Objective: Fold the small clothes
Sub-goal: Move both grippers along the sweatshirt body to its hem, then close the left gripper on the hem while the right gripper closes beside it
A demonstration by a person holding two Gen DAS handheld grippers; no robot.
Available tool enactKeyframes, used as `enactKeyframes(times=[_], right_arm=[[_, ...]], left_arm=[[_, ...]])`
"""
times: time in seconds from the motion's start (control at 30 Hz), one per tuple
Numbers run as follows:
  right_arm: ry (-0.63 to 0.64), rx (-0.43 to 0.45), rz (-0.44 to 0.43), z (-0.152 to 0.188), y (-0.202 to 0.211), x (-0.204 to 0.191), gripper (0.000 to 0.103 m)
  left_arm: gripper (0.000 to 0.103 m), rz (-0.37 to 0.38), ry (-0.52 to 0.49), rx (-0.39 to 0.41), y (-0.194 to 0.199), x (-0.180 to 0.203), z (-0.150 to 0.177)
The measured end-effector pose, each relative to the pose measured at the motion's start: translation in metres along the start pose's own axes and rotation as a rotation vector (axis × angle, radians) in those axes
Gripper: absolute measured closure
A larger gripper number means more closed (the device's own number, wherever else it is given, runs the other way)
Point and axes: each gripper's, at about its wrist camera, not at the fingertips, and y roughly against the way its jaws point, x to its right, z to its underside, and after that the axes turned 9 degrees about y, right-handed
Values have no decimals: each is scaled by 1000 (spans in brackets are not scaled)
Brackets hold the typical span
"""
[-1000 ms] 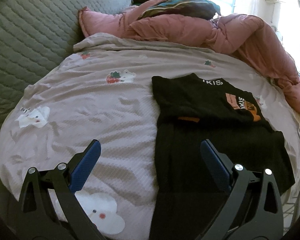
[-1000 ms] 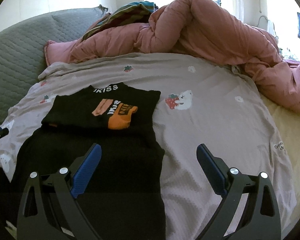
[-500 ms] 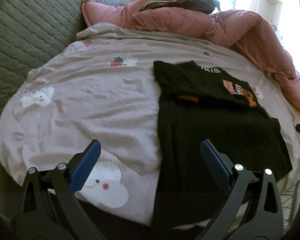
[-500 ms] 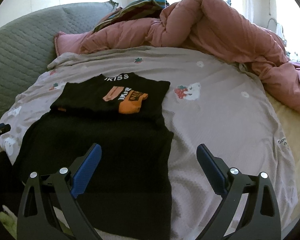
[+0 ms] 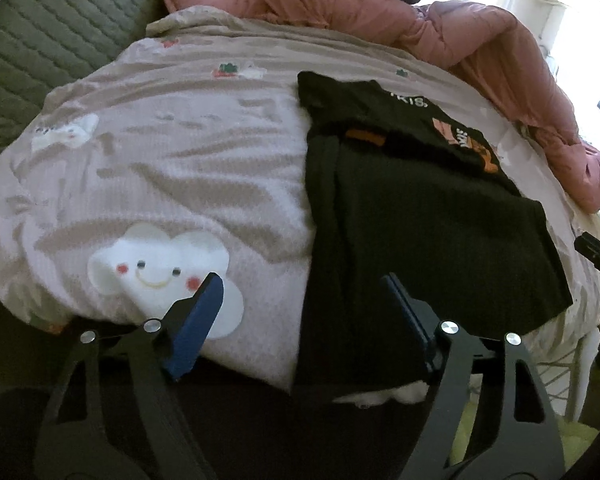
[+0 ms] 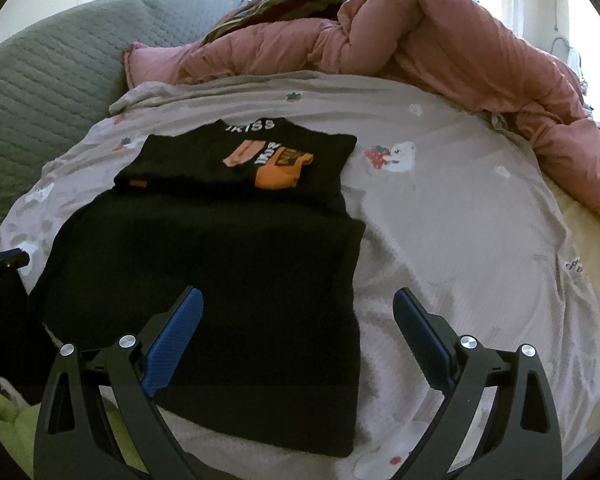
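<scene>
My left gripper (image 5: 300, 308) sits low in the frame with its blue-padded fingers (image 5: 196, 316) spread wide apart and holding nothing. Between and above them, the near edge of the black garment (image 5: 420, 232) hangs over the front of the bed. That garment lies flat on the pinkish bedsheet (image 5: 160, 168), filling the centre and right of my left view. Its upper part is folded, showing an orange print (image 5: 472, 144) and white lettering near the top. A white smiling cloud print (image 5: 160, 268) sits on the sheet just above my left finger.

My right gripper (image 6: 296, 332) is likewise spread open and empty. In its view the black garment (image 6: 220, 260) fills the centre and lower left, its near edge lying between my fingers (image 6: 172, 336). The pink duvet (image 6: 420, 40) is bunched across the top and right of the frame, with a grey quilted headboard (image 6: 52, 76) at upper left.
</scene>
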Motion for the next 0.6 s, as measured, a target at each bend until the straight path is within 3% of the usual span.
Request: enactKeyframes(times=[0.03, 0.23, 0.3, 0.6], right_arm=[[1, -4, -2, 2, 0, -1, 8], [15, -36, -29, 14, -6, -6, 8], [14, -46, -38, 18, -8, -7, 8], [5, -82, -49, 34, -14, -3, 9]], left_arm=[[42, 4, 3, -6, 0, -1, 2], [72, 45, 1, -71, -6, 1, 17], [75, 44, -6, -90, -10, 4, 21], [74, 1, 6, -147, -32, 5, 27]])
